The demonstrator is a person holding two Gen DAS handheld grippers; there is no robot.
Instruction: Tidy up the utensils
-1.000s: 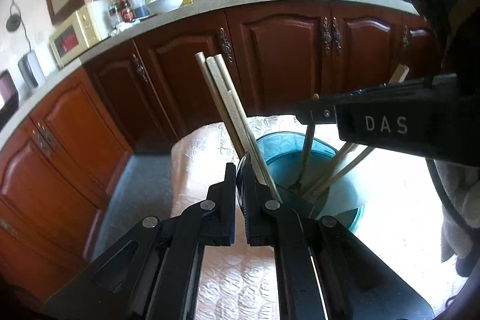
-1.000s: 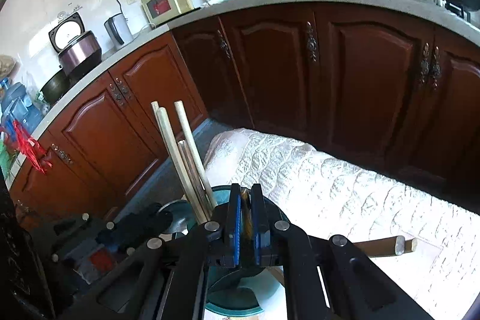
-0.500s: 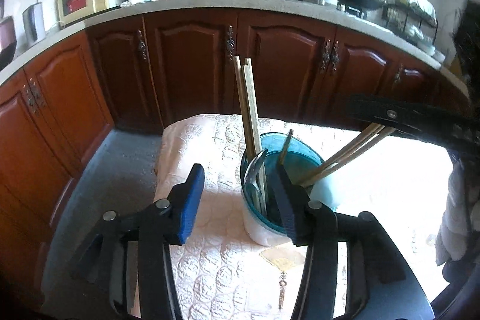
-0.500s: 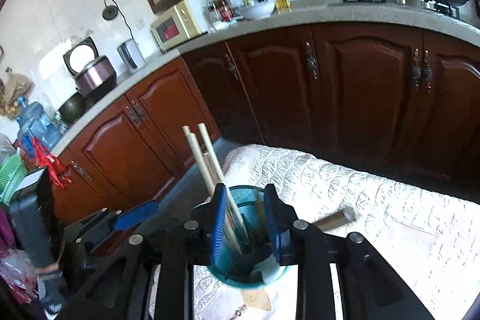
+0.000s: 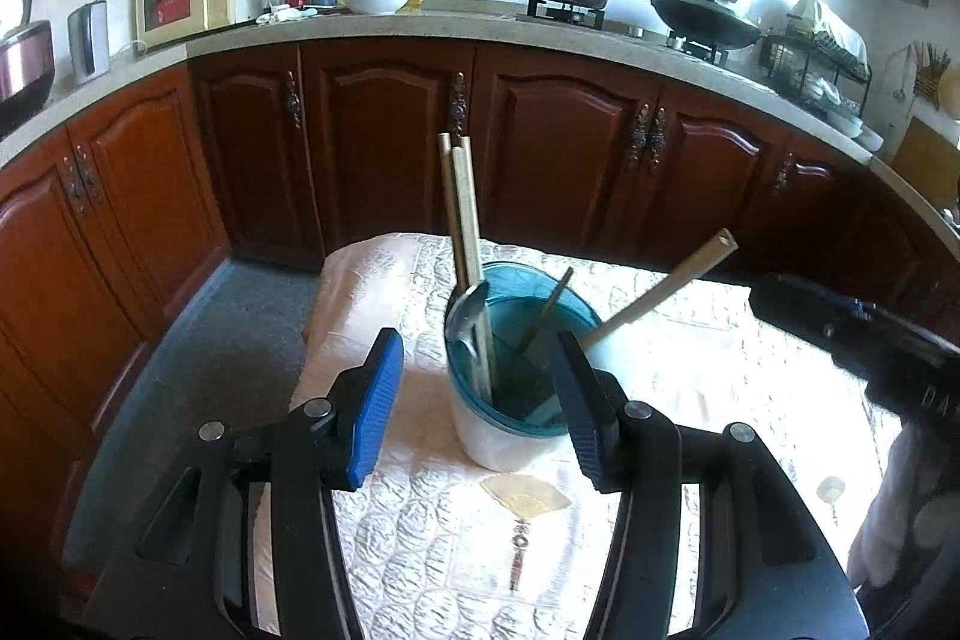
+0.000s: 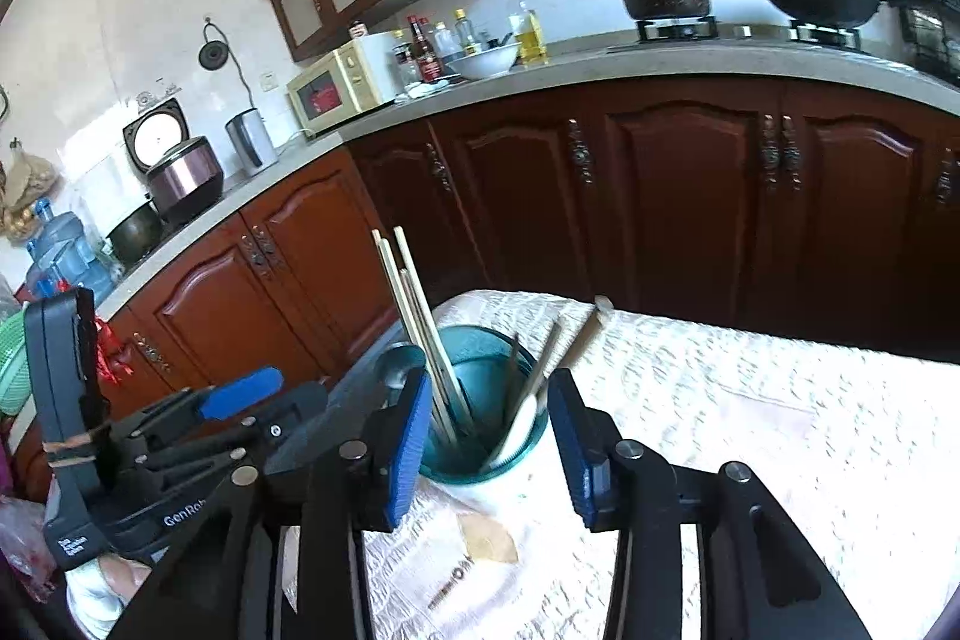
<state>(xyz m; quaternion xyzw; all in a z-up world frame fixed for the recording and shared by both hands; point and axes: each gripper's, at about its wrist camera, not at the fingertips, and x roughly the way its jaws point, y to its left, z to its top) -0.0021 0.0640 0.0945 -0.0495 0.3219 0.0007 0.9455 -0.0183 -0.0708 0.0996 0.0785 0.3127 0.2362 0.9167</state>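
My left tongs point(image 5: 474, 388) are standing wide apart, their jaws having just been opening, with nothing pressed between them. My right tongs point(image 6: 489, 430) are also parting, jaws clear of everything. Beyond both, a teal-rimmed cup point(image 5: 510, 436) is sitting on the quilted tablecloth point(image 5: 432, 538), holding pale chopsticks point(image 5: 462, 208), a metal spoon point(image 5: 468, 322) and a wooden handle point(image 5: 666, 286) leaning to the right in the left view, before dark cabinets point(image 5: 570, 160).
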